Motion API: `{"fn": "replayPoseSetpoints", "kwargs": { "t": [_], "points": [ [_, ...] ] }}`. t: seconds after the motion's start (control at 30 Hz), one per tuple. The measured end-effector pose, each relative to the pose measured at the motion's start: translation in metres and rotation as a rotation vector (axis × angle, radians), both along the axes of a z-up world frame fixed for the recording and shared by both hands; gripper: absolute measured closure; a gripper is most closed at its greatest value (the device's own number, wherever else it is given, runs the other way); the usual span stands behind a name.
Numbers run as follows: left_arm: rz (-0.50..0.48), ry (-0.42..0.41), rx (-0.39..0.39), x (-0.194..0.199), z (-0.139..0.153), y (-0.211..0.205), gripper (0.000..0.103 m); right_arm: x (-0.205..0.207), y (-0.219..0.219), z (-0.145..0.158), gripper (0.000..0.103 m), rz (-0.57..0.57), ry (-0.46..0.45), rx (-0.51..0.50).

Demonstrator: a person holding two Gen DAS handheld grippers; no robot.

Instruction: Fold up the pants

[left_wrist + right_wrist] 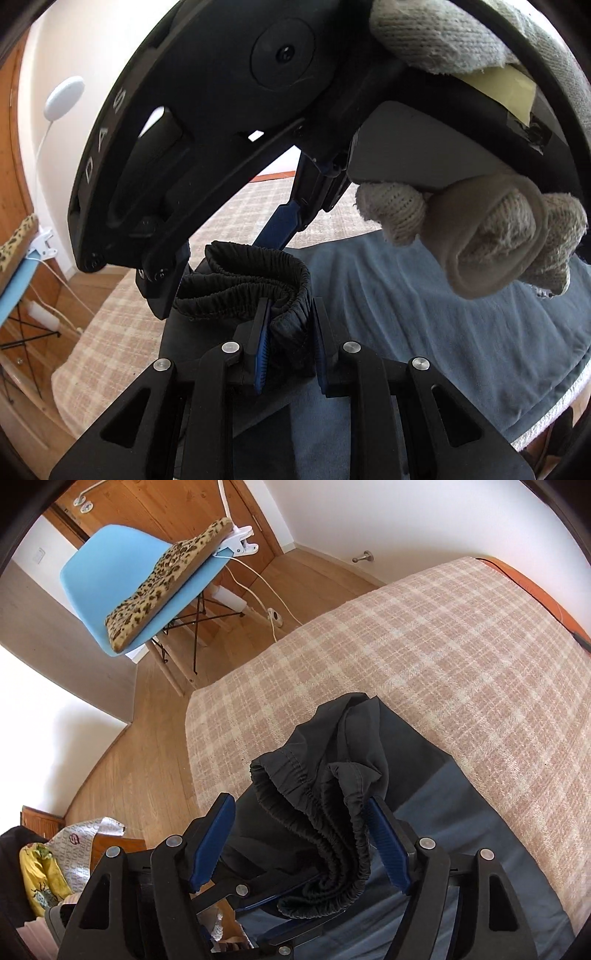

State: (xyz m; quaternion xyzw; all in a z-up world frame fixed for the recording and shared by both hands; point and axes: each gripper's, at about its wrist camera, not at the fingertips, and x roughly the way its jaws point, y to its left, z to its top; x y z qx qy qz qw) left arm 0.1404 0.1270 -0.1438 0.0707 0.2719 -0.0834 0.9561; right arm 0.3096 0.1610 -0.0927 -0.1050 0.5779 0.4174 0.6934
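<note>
Soft daylight fills both fisheye views — white walls (388,513) blown out to near glare, the wooden floor (147,738) evenly lit. Shadows stay faint on the plaid bed cover (424,657). Straight lines bow hard toward the dark circular rims. In the left wrist view a gloved hand (491,236) looms large and slightly soft — too close for focus.

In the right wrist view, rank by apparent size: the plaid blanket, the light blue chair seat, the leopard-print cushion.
1. Beige plaid blanket
2. Light blue plastic chair seat
3. Leopard-print cushion
The chair and cushion sit farther off, so true sizes are unsure.
</note>
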Motion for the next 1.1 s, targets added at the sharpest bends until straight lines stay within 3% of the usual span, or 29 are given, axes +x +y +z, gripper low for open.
{"fn": "replayPoseSetpoints", "kwargs": {
  "t": [0.2, 0.3, 0.5, 0.7, 0.87, 1.1],
  "points": [
    [-0.003, 0.001, 0.004, -0.002, 0.001, 0.000, 0.084, 0.007, 0.009, -0.019, 0.029, 0.000, -0.015, -0.090],
    [-0.014, 0.006, 0.002, -0.003, 0.005, -0.001, 0.084, 0.016, 0.000, -0.024, 0.062, -0.060, 0.038, -0.066],
    [-0.050, -0.013, 0.017, -0.012, 0.028, -0.005, 0.084, 0.030, -0.049, -0.009, 0.085, -0.235, 0.132, 0.131],
    [-0.094, -0.027, -0.013, -0.025, 0.071, -0.012, 0.084, 0.025, -0.099, 0.018, 0.088, -0.353, 0.167, 0.301],
    [-0.165, -0.021, -0.008, -0.033, 0.112, -0.033, 0.087, 0.017, -0.128, 0.049, 0.088, -0.390, 0.145, 0.395],
    [-0.252, 0.039, -0.067, -0.026, 0.160, -0.072, 0.087, -0.001, -0.186, 0.084, 0.089, -0.446, 0.094, 0.490]
  ]
}}
